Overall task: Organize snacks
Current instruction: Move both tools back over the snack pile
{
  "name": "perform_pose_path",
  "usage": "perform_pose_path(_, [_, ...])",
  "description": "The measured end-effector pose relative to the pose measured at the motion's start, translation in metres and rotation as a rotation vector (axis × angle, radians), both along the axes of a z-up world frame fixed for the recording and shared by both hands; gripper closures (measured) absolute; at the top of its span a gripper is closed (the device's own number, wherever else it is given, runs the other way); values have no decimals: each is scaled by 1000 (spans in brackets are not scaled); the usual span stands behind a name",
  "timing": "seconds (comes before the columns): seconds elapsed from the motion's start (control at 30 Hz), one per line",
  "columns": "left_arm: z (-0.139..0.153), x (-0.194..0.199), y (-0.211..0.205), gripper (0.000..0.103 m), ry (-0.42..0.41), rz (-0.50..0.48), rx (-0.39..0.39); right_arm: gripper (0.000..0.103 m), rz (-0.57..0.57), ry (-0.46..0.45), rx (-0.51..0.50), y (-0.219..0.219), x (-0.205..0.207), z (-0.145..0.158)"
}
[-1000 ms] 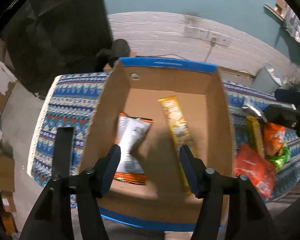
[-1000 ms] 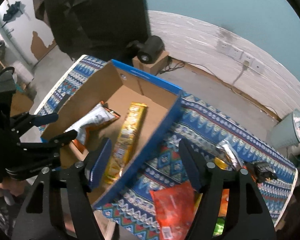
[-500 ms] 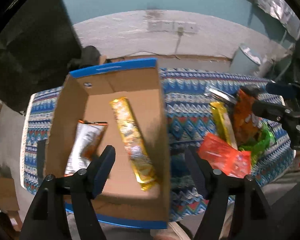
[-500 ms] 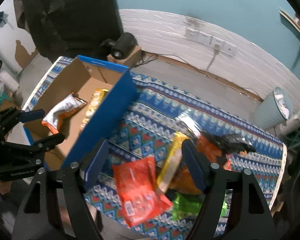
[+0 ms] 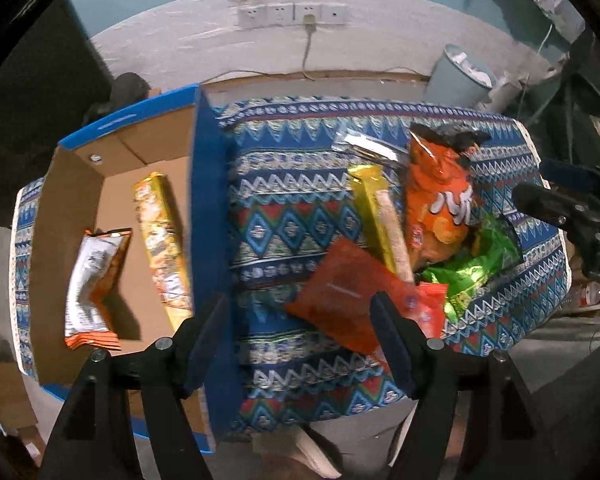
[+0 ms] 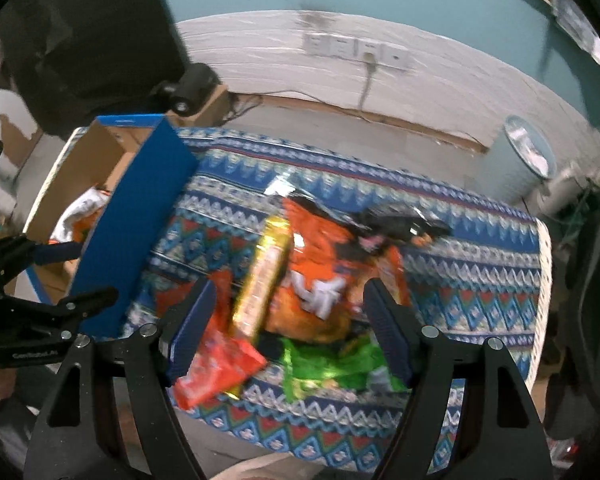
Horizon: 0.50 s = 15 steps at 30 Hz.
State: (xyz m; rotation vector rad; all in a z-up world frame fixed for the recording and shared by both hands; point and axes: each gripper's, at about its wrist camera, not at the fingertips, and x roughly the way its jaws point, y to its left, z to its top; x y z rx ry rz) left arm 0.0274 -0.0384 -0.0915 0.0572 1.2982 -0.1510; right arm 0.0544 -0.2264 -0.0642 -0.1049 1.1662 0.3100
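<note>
A cardboard box point(image 5: 204, 200) with blue outer walls stands at the left of the table. Inside it lie a white-and-orange bag point(image 5: 94, 284) and a long yellow pack point(image 5: 162, 248). To its right is a snack pile: a red pouch point(image 5: 340, 292), a yellow bar pack point(image 5: 380, 224), an orange chips bag point(image 5: 440, 204), a green bag point(image 5: 476, 268) and a silver pack point(image 5: 364, 146). My left gripper point(image 5: 298, 312) hangs open between the box wall and the red pouch, holding nothing. My right gripper point(image 6: 290, 292) is open above the orange chips bag point(image 6: 320, 272) and yellow bar pack point(image 6: 264, 276), not touching them.
A blue patterned cloth point(image 5: 292, 208) covers the table, whose front edge runs just below the pile. A pale bin point(image 5: 460, 76) stands on the floor at the back right. A black device point(image 6: 192, 88) sits on a small carton behind the box point(image 6: 140, 220).
Both grippers have swung from over the box to the right, toward the snack pile, and both stand wider than a second ago. The snacks have not moved.
</note>
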Motion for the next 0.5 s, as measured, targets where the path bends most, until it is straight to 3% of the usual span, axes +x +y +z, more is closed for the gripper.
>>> perform_pose_path(0.5, [-47,16,-42,29,142,48,9,27,-122,62,-32,-73,-11,-32])
